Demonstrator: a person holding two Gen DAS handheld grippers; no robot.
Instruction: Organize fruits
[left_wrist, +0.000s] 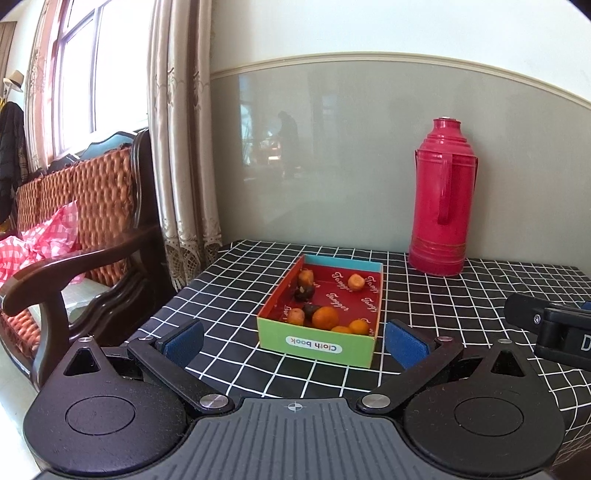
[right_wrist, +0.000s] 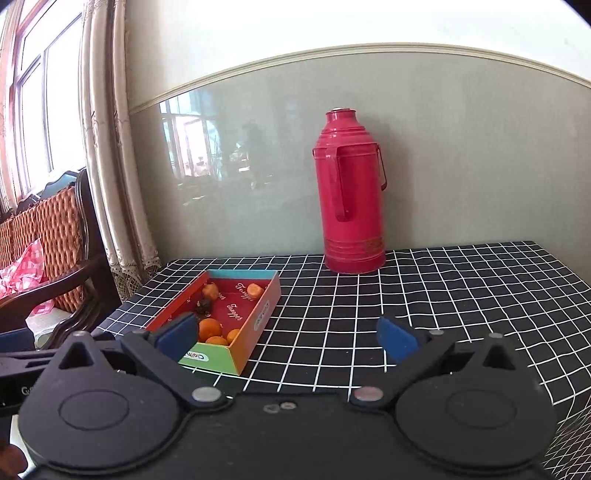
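Near the counter's (left_wrist: 443, 295) left edge sits the box (left_wrist: 317, 347), fruit (left_wrist: 325, 317) loose inside. Both claws, left (left_wrist: 295, 343) and right (right_wrist: 288, 336), hang released and empty. Best to come down over one orange squarely, clear of the box walls, then close gently.

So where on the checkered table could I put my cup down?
The widest bare cloth lies right of the box and in front of the red thermos, out to the table's right edge. A narrower strip runs between box and thermos. Inside the box it's crowded with fruits.
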